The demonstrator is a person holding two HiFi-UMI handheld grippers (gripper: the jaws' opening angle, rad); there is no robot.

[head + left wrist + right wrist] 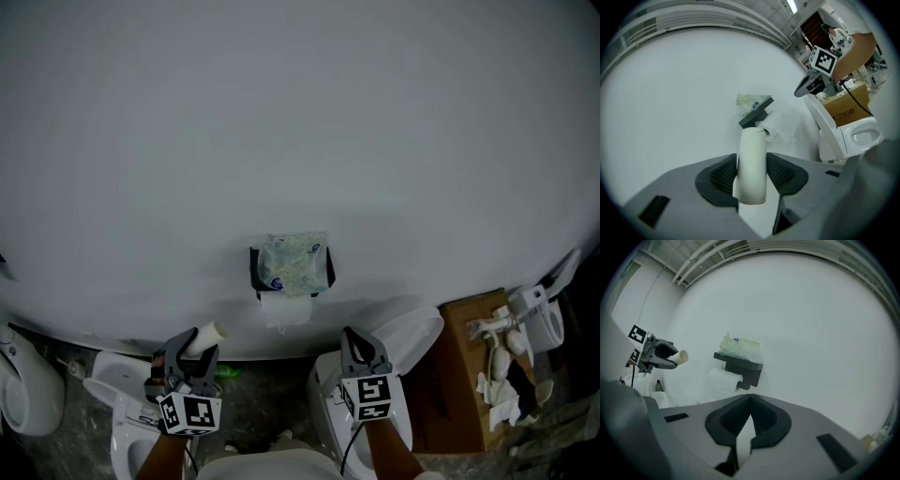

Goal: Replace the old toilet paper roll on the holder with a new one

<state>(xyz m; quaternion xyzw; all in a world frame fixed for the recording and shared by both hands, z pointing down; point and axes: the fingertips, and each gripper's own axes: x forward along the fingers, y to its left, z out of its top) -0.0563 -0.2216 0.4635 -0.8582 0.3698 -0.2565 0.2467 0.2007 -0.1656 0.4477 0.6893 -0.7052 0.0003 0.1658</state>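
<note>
A black wall holder (pixel 292 274) carries a white paper roll (pixel 284 308) beneath it and a pale tissue pack (pixel 293 258) on top. My left gripper (pixel 195 349) is below and left of the holder, shut on an empty cardboard tube (pixel 208 334). In the left gripper view the tube (pixel 752 164) stands between the pads, pointing at the holder (pixel 757 112) and roll (pixel 780 127). My right gripper (pixel 354 339) is below and right of the holder, shut with nothing in it. In the right gripper view its jaws (pixel 750 397) meet, with the holder (pixel 740 365) and roll (pixel 719 380) ahead.
A white toilet (pixel 405 339) stands under my right gripper and another (pixel 117 375) under my left. A cardboard box (pixel 469 375) with white fittings is at the right, and a white fixture (pixel 23 384) at the far left. The wall is plain white.
</note>
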